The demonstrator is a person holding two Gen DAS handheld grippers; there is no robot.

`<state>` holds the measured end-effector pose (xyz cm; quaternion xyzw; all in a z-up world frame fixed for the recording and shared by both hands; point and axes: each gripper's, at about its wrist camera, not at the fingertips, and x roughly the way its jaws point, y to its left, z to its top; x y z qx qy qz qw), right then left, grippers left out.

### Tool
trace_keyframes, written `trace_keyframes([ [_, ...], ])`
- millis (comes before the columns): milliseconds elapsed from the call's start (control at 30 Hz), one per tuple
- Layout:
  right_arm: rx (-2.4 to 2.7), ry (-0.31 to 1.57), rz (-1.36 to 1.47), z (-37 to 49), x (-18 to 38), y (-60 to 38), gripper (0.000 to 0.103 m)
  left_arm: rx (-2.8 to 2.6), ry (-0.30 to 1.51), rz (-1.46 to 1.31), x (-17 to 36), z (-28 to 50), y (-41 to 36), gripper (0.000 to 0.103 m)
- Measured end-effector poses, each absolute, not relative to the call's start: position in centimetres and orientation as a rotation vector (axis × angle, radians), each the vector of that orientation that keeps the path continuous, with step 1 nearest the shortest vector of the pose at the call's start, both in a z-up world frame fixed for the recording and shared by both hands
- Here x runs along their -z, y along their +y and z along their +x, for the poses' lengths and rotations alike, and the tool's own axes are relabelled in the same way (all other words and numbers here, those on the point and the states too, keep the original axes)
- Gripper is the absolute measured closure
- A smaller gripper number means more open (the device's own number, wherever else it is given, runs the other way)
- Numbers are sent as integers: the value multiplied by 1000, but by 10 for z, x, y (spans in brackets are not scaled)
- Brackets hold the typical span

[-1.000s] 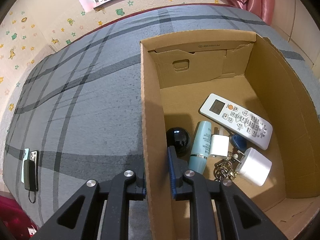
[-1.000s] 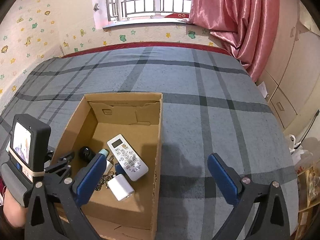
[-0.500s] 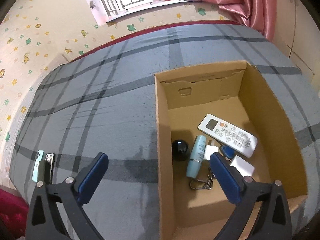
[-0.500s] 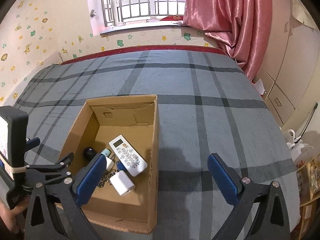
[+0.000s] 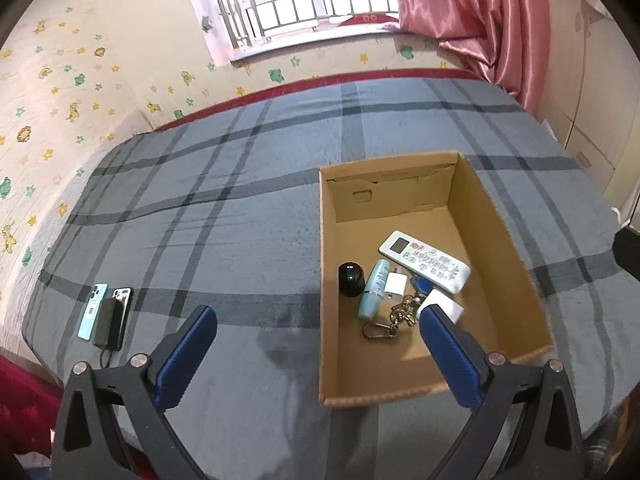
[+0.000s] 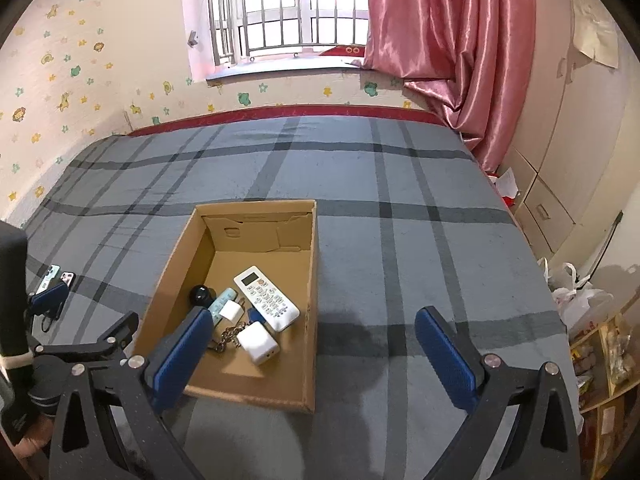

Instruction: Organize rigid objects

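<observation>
An open cardboard box (image 5: 496, 216) (image 6: 176, 264) sits on a grey plaid bed. Inside lie a white remote (image 5: 424, 260) (image 6: 266, 298), a black round object (image 5: 351, 278) (image 6: 201, 295), a light blue tube (image 5: 373, 289) (image 6: 221, 304), a small white plug (image 5: 396, 285) (image 6: 231, 310), a white charger block (image 5: 442, 308) (image 6: 257, 342) and a keyring with a blue fob (image 5: 394, 318) (image 6: 230, 336). My left gripper (image 5: 318, 320) hangs open above the box's near left wall, holding nothing. My right gripper (image 6: 314, 320) is open over the box's right wall, empty.
Two phones and a dark power bank with a cable (image 5: 105, 316) (image 6: 56, 280) lie at the bed's left edge. A pink curtain (image 6: 448, 48) and cupboards (image 6: 560, 152) stand on the right. Bags (image 6: 580, 300) sit on the floor beyond the bed's right edge.
The left gripper, shut over the box's left wall a second ago, has opened wide and pulled up and back. The right gripper also rose and drew back, staying open.
</observation>
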<state>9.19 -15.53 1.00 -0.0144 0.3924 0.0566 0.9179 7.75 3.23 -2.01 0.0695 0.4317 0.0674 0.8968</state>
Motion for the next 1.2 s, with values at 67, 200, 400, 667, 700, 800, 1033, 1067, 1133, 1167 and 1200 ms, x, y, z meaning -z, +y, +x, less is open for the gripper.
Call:
trace_keyframes([
  [67,-110,796,-39,82,-16,-156,0,-138,882,143,12,66,31,0],
  [200,-111,775,-59,64,-24,-156,0,-131,855,137,1,45,28,0],
  [400,-106,736,-76,38,-34,-158,0,-136,833,137,-8,16,23,0],
  [667,-119,729,-76,13,-33,-161,0,-94,844,134,-5,-13,11,0],
  [700,-117,734,-83,11,-31,-160,0,-92,845,135,-4,-14,10,0],
  [800,-126,749,-75,5,-29,-161,0,-80,850,138,-2,-20,7,0],
  [1033,-128,758,-65,1,-24,-163,0,-74,856,144,1,-26,3,0],
  [1067,-128,757,-65,1,-24,-163,0,-74,855,143,0,-26,3,0],
  [1133,-127,756,-64,0,-24,-163,0,-72,851,144,-1,-27,2,0],
  [1167,-127,755,-64,-1,-25,-164,0,-71,850,146,-1,-28,2,0],
  [1200,-127,755,-65,0,-25,-164,0,-70,848,146,-2,-28,2,0],
])
